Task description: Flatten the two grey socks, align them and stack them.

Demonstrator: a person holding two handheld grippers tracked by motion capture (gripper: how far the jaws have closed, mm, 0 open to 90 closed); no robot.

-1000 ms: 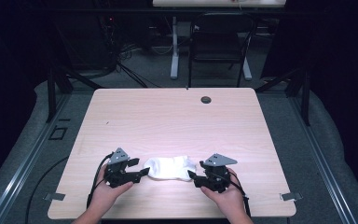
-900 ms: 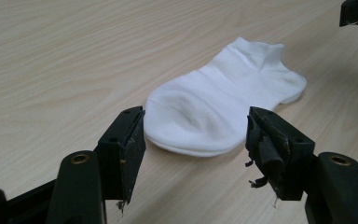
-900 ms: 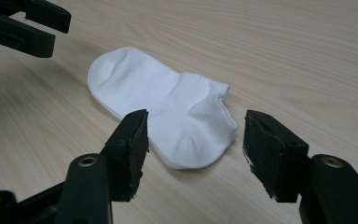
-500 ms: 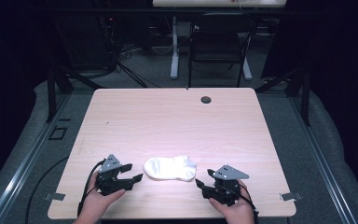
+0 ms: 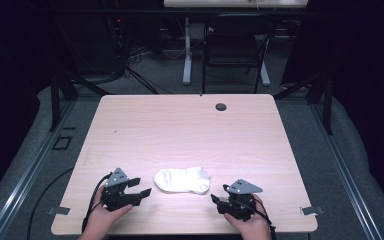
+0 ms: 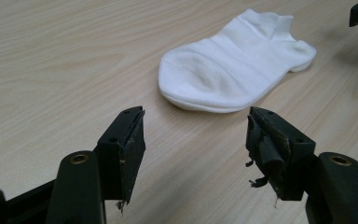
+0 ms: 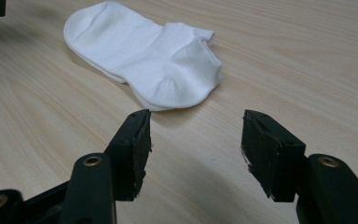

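A white ankle sock (image 5: 182, 180) lies flat on the wooden table (image 5: 190, 130) near its front edge, and nothing holds it. My left gripper (image 5: 141, 187) sits just left of the sock, open and empty, pointing at it. In the left gripper view the sock (image 6: 233, 65) lies a short way beyond the open jaws (image 6: 196, 135), toe end nearest. My right gripper (image 5: 218, 197) rests to the sock's lower right, also open and empty. The right gripper view shows the sock (image 7: 149, 51), cuff end nearest, ahead and left of the spread jaws (image 7: 196, 140).
A small black round grommet (image 5: 221, 106) is set in the table near its far edge. Beyond the table stand a dark chair (image 5: 235, 50) and a white desk leg (image 5: 187, 55). Both hands rest close to the table's front edge.
Both grippers have drawn back from the sock's two ends toward the front edge and now stand apart from it. The sock stays flat where it was.
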